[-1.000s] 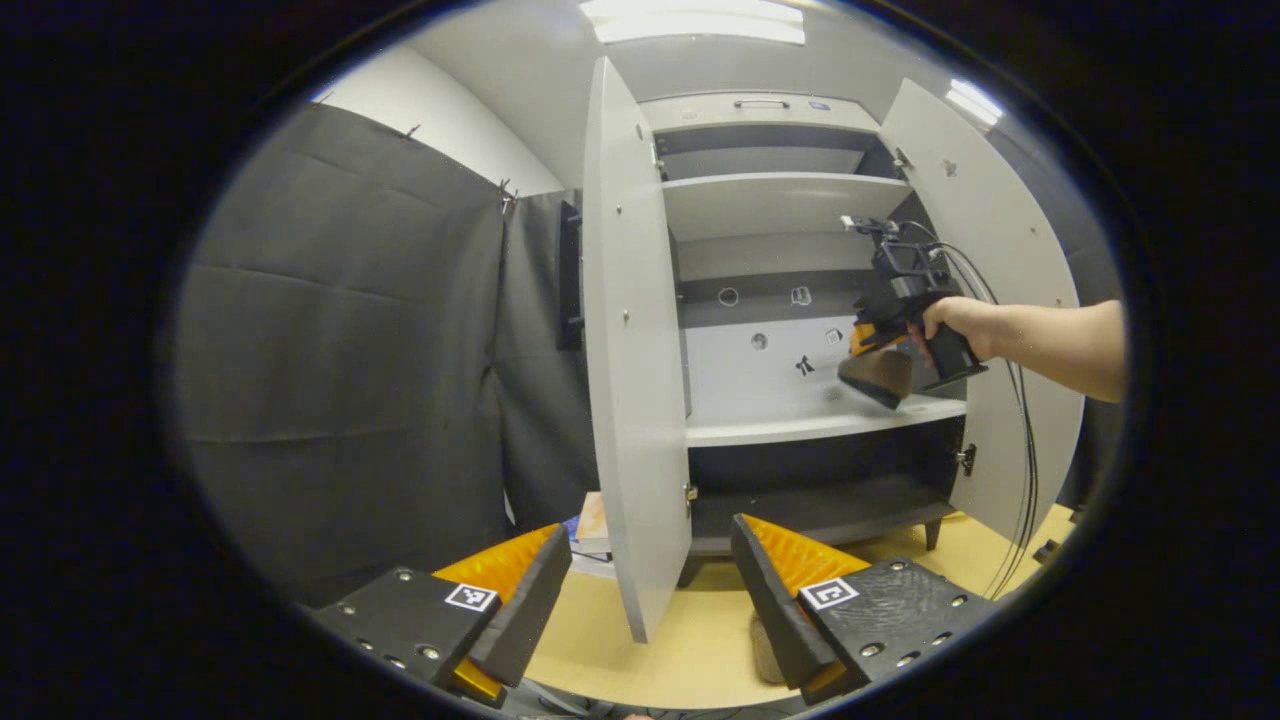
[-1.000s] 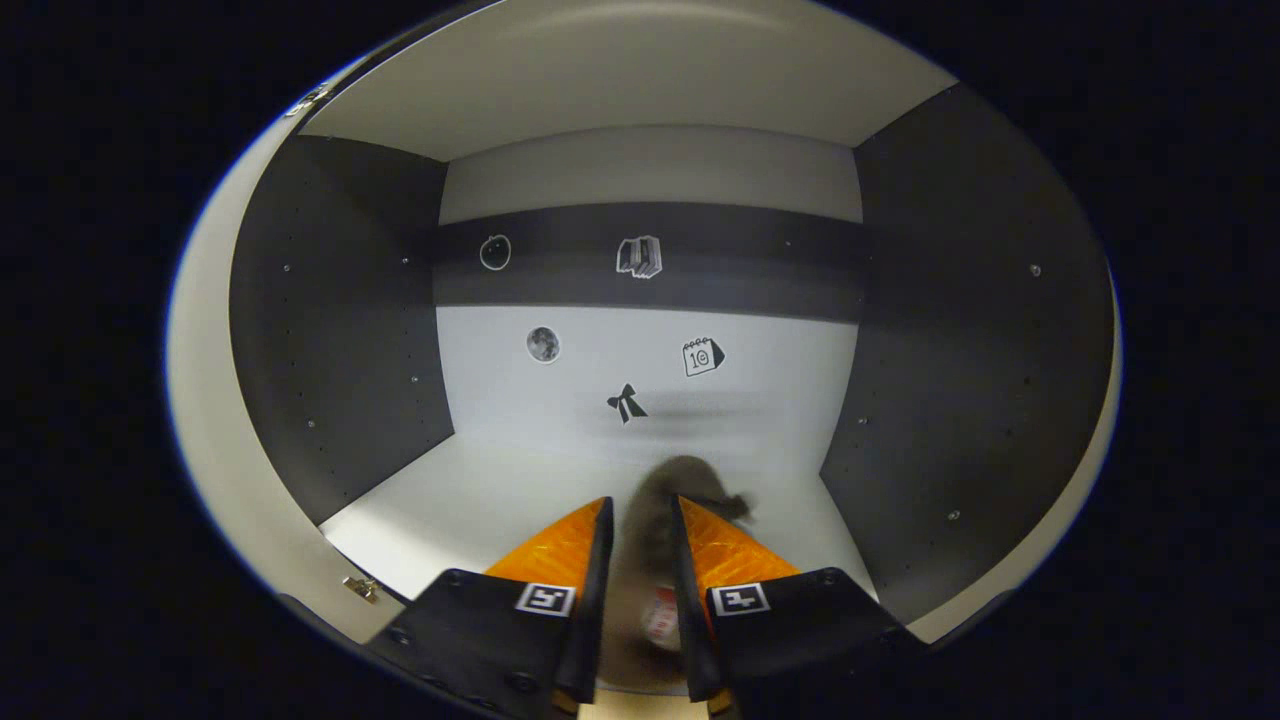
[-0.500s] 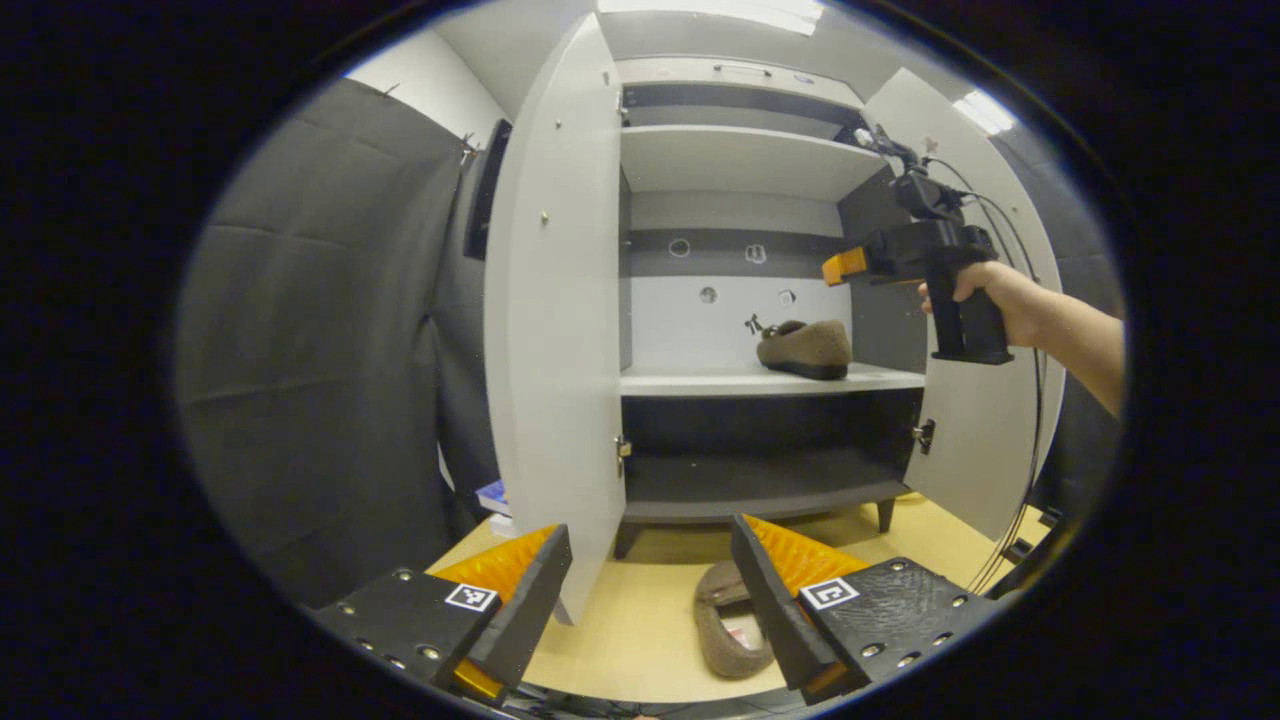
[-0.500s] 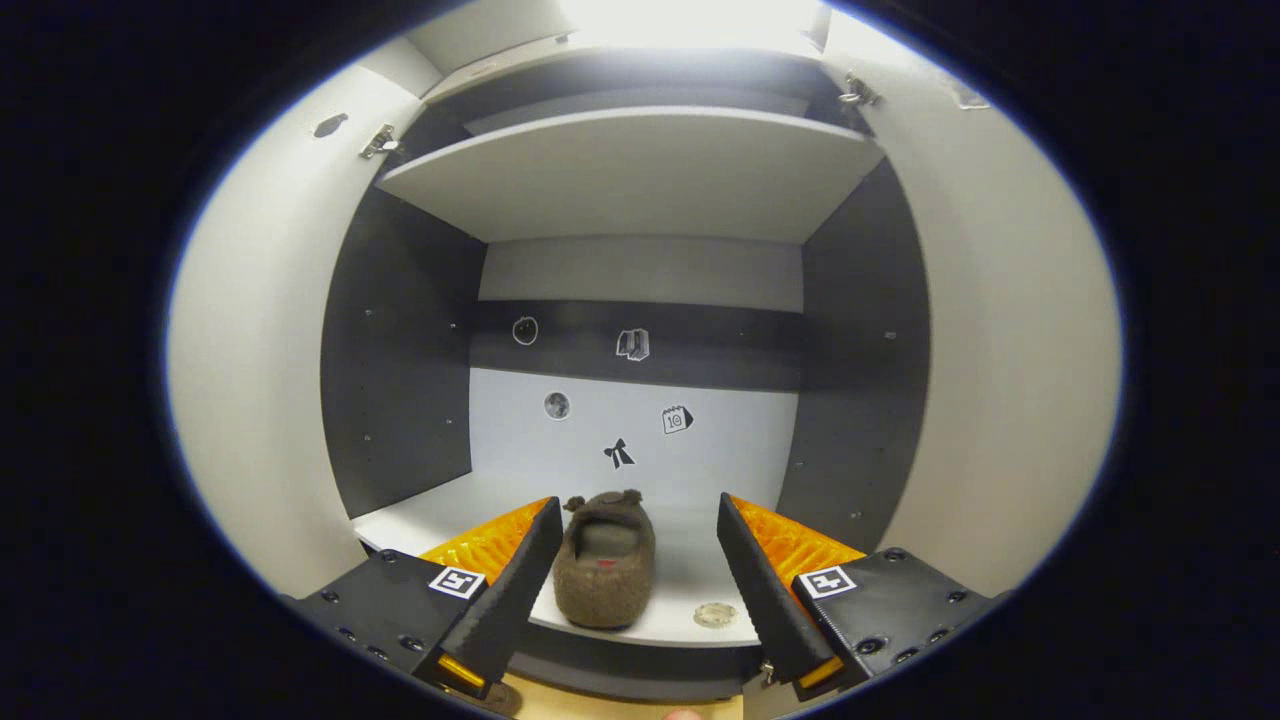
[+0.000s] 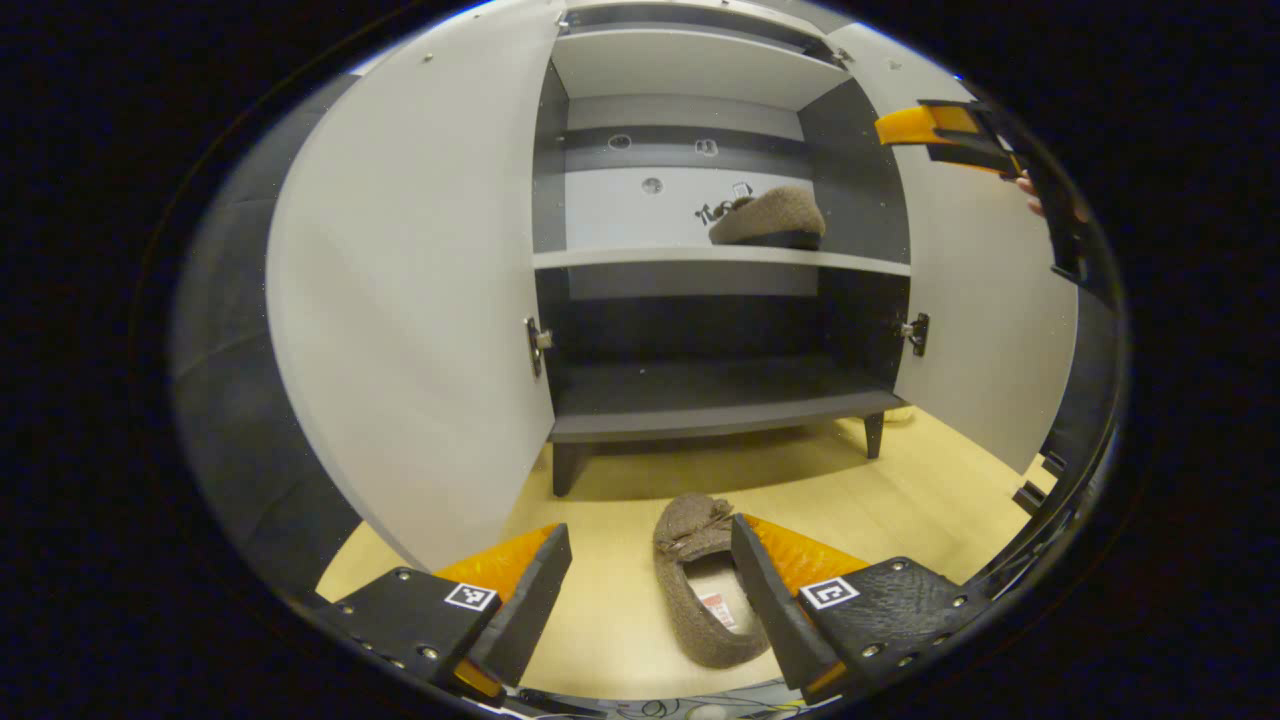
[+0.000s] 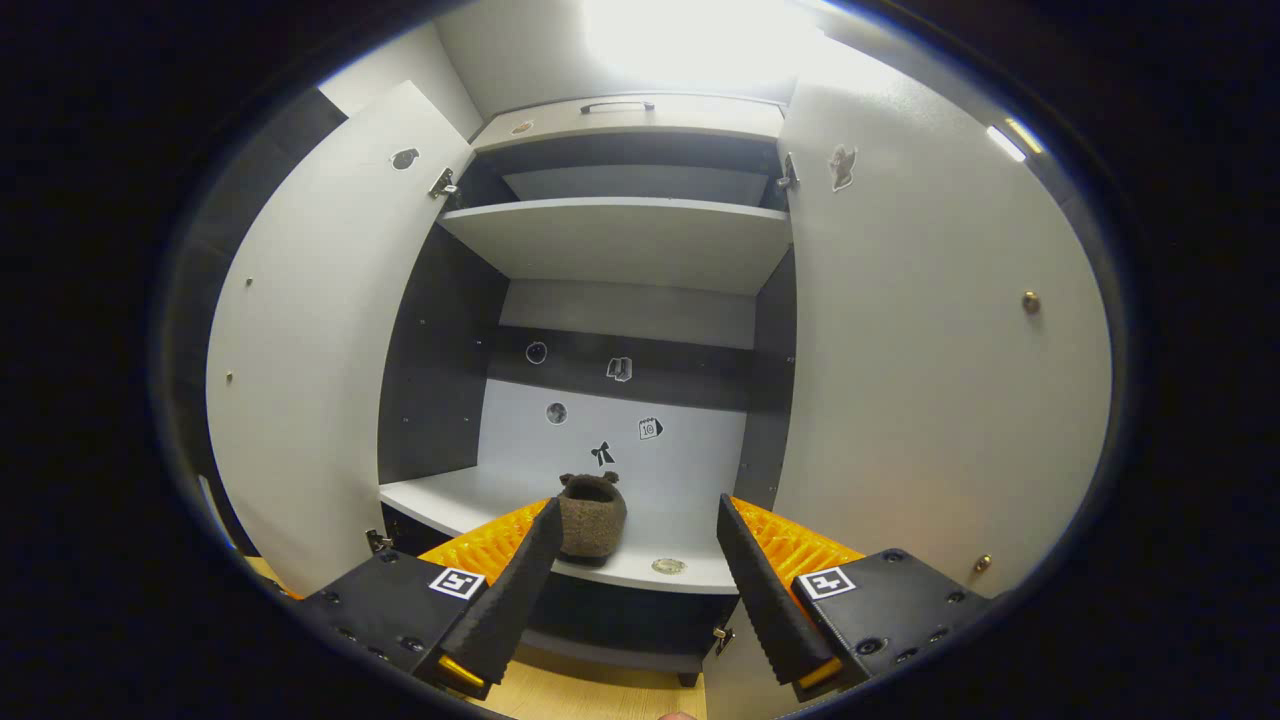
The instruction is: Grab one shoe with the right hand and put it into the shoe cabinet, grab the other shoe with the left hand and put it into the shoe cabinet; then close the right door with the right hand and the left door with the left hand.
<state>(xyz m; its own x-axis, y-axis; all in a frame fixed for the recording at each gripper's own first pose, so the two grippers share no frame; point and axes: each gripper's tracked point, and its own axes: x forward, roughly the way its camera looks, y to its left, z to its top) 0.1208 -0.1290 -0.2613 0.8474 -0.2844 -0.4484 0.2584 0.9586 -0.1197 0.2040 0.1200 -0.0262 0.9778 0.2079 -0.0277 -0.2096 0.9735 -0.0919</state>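
The shoe cabinet (image 5: 700, 400) stands with both doors swung wide. In the left gripper view, the left tongs (image 5: 650, 590) are released, fingers spread apart, low over the wooden floor (image 5: 900, 500). 1 brown shoe on the floor (image 5: 700, 590) lies between those fingers, nearer the right finger, toe toward the cabinet, touched by neither as far as can be seen. The left door (image 5: 410, 300) fills the left side of this view, and the right door (image 5: 980, 330) hangs open on the far side. A second shoe on the shelf (image 5: 768, 217) rests on the white middle shelf (image 5: 640, 258), toward its right end. The other tongs show at the upper right edge of this view, held by a hand whose fingertips just peek in.

In the right gripper view, the right tongs (image 6: 635, 590) are released too, spread wide and holding nothing, back from the cabinet opening. Beyond them the shoe on the shelf (image 6: 592, 515) sits with its heel toward the camera, small stickers (image 6: 602, 452) on the back panel behind it.
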